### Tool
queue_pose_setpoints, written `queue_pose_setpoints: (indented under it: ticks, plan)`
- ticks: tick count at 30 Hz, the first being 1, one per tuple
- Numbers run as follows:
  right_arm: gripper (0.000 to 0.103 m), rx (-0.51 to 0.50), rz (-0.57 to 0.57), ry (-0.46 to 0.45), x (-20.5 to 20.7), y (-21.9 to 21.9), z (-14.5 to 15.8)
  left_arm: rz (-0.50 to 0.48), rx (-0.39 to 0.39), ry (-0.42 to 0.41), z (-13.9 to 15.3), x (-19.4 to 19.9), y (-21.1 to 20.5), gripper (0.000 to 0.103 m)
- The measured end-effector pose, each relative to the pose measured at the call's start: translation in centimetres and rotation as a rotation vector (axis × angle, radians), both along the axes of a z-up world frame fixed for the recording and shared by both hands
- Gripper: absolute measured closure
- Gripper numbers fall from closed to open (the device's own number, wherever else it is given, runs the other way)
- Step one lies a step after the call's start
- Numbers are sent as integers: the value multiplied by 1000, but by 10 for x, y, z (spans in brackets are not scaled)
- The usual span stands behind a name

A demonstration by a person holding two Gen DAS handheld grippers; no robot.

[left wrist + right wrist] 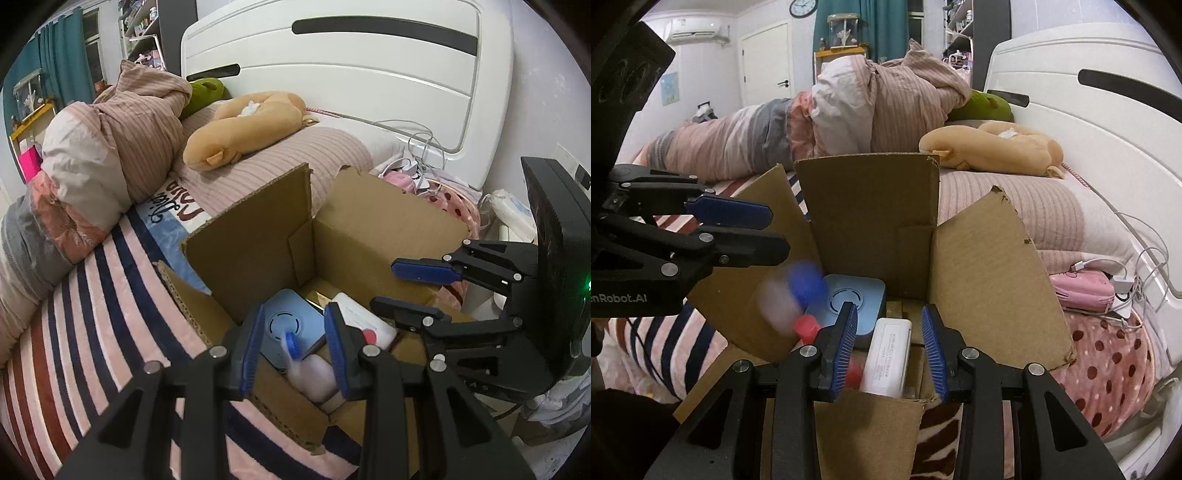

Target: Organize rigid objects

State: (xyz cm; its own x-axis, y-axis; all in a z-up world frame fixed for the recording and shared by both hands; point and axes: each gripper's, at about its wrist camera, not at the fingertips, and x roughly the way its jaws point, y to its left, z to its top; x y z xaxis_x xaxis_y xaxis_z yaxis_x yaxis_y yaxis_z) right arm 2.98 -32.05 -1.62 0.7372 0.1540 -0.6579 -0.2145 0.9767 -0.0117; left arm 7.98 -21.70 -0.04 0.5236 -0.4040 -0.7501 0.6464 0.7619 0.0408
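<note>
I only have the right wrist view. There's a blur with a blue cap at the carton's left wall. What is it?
Observer: The left wrist view shows a pale bottle with a blue cap, down inside the carton, beside the blue device.
Operator: The white box shows between my right jaws. Am I gripping it?
Observer: No. Seen from the side, the right gripper hangs above the carton, jaws apart with nothing between them; the white box lies lower, inside.
</note>
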Motion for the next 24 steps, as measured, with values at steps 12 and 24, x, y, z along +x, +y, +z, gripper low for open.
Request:
queue_pose_setpoints:
  ticks: [12,24]
  plan:
    - [57,14,26,-1,0,3,9,45,-72,-46,21,-16,20,41]
    - [17,93,234,-174,-13,15,64,389,-207,-246,61,-57,88,9]
